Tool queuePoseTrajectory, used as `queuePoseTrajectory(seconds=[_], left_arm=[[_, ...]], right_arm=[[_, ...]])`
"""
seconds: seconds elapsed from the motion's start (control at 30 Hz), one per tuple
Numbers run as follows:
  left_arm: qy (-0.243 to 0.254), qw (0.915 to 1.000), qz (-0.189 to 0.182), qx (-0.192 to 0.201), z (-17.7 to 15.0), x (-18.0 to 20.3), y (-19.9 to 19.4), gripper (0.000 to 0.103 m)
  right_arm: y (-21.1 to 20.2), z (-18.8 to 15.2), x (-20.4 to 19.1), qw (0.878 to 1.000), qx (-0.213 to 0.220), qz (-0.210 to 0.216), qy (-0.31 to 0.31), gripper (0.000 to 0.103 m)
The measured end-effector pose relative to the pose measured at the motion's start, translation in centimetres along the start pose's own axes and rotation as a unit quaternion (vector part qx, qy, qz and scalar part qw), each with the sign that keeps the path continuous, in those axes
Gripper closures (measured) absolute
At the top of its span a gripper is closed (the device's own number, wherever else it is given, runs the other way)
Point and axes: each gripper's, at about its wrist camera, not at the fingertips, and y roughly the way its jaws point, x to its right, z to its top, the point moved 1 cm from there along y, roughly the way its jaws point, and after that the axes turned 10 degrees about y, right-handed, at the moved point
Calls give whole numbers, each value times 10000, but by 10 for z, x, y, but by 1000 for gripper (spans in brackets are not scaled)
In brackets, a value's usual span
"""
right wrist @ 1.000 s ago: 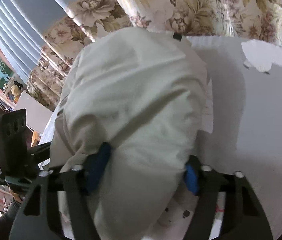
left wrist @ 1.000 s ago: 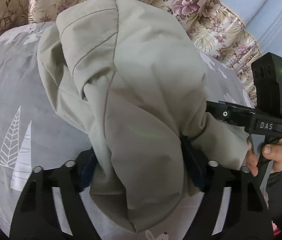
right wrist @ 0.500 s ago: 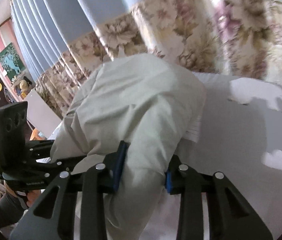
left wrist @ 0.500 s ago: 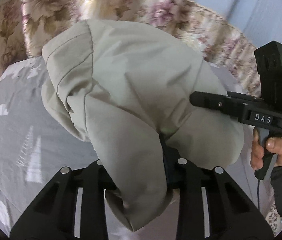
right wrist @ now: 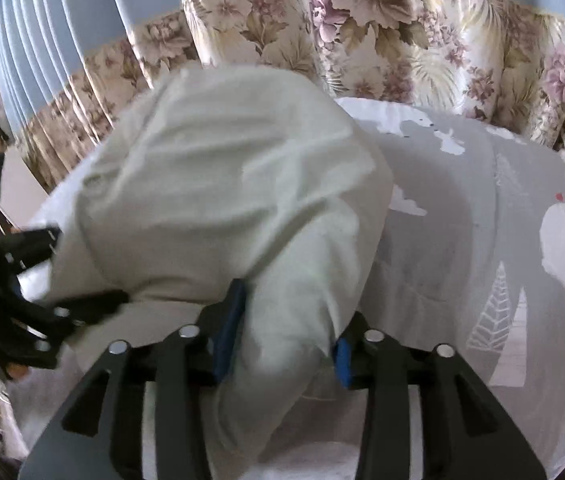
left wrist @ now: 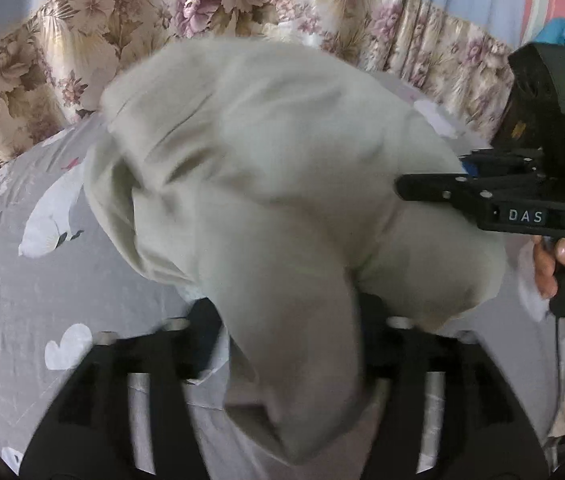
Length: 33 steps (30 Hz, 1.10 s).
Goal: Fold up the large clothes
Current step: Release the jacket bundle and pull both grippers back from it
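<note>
"DAS" label on right gripper

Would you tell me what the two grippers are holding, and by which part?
Both hold the beige garment: the left gripper and right gripper each pinch a bunched fold.

Black gripper frames, blue-padded fingers, "DAS" label.

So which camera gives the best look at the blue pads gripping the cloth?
The right wrist view: both blue pads show, pinching the pale beige garment. In the left wrist view the garment hides them.
</note>
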Motion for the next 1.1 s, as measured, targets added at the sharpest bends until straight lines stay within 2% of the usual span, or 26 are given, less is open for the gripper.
queuePoseTrajectory(seconds=[0.07, 0.17, 0.23, 0.33, 0.47, 0.57, 0.67, 0.7, 0.8, 0.83, 0.97, 1.1], left_arm=[[-132, 9997, 179, -46, -3, -10, 5, 3], [-366, 9992, -73, -140, -8, -25, 6, 3], [-325, 9994, -15, -128, -14, -25, -2, 3], [-343, 9993, 30, -112, -26, -29, -19, 3], [-662, 9977, 44, -104, -38, -37, -38, 3], [-733, 9956, 577, -99, -47, -43, -59, 3], [-972, 9860, 1349, -127, -58, -58, -80, 3], [-1058, 9839, 1437, -63, -61, -63, -88, 3], [-1229, 9767, 1719, 376, -62, -60, -125, 3], [-1181, 9742, 1843, 552, -59, -53, -139, 3], [-1097, 9621, 2305, 961, -49, -20, -182, 3], [-1098, 9620, 2104, 1348, -45, 5, -213, 3]], right_arm=[[0, 0, 5, 10000, -2, 10, 10, 56], [-2, 2, 4, 9999, -56, -67, -81, 51], [-9, 2, 0, 9997, 15, -206, -157, 43], [-23, -3, -1, 9991, 128, -339, -211, 41], [-40, -9, -3, 9967, 269, -726, -231, 41], [-54, -16, -5, 9935, 365, -1054, -222, 41], [-79, -23, -5, 9897, 587, -1304, -11, 39], [-88, -25, -6, 9889, 703, -1307, 56, 38], [-128, -35, -18, 9833, 1300, -1223, 346, 12], [-140, -39, -23, 9806, 1494, -1204, 407, 8], [-173, -53, -48, 9710, 1965, -1251, 542, 2], [-190, -66, -73, 9640, 2031, -1543, 750, 2]])
